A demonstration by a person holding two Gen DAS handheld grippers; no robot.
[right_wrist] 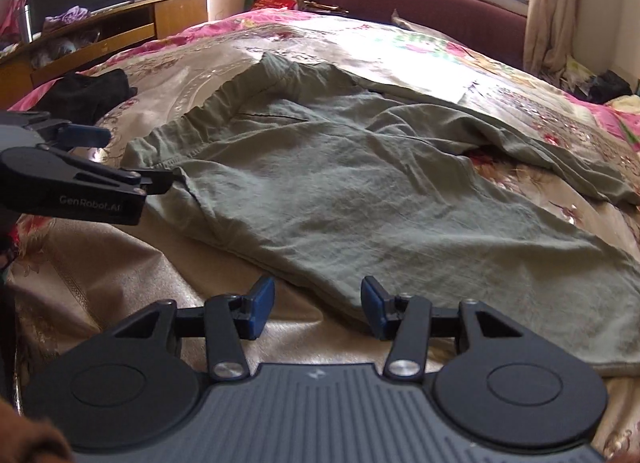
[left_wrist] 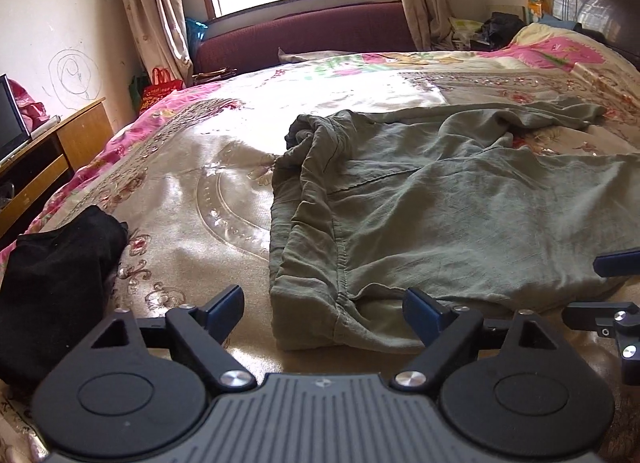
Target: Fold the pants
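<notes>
Green pants (left_wrist: 460, 207) are lying spread across the bed (left_wrist: 224, 183).
The left gripper (left_wrist: 323, 315) is hovering at the near waistband corner, jaws apart; the right gripper (right_wrist: 318, 305) is hovering by the near leg edge, jaws apart, gripping nothing.

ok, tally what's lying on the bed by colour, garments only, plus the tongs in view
Green: 1, the pants, spread out and not yet folded
Black: 1, the bundled black cloth near the bed's edge
Tongs: 2, left tongs and right tongs, both open, neither gripping fabric
Total: 4
</notes>
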